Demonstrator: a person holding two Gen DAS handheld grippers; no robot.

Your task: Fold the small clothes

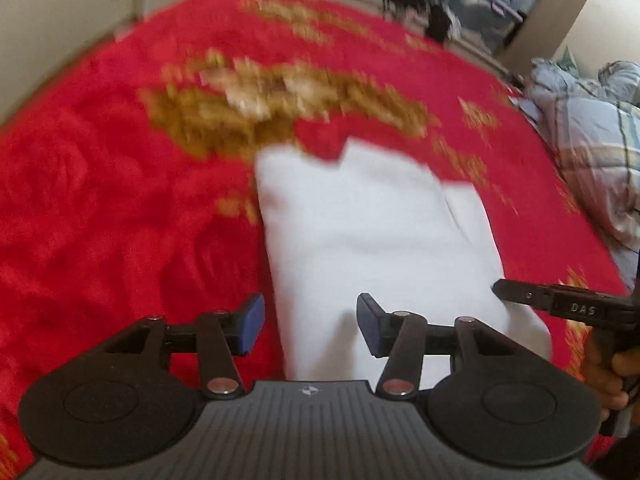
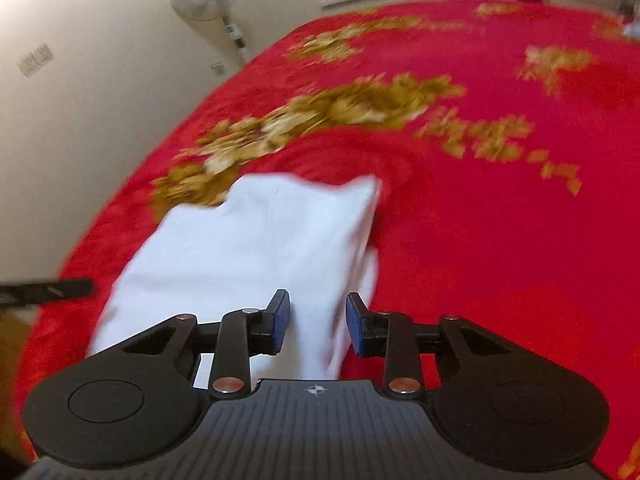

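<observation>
Presently, a white garment (image 1: pixel 372 240) lies on the bed's red blanket (image 1: pixel 100 200), already doubled over into a long strip. Its long axis runs from the tongs' side away toward 12 o'clock in both views, the far end notched and uneven.

Left tongs (image 1: pixel 310 328): spread wide, holding nothing, poised over the near end of the strip with its left edge between the pads. Right tongs (image 2: pixel 318 326): moderately parted, also empty, straddling the strip's right edge at the near end (a looser layer trails there).

From the left camera the right tongs' tip appears at 4 o'clock, at the cloth's right border. Neither hand is plainly nearer; both stand at the same short end, one per corner.

Judgement: the coming move likely turns on that axis, the near end to be pinched and carried toward 12 o'clock. Motion blur prevents confirming contact.
</observation>
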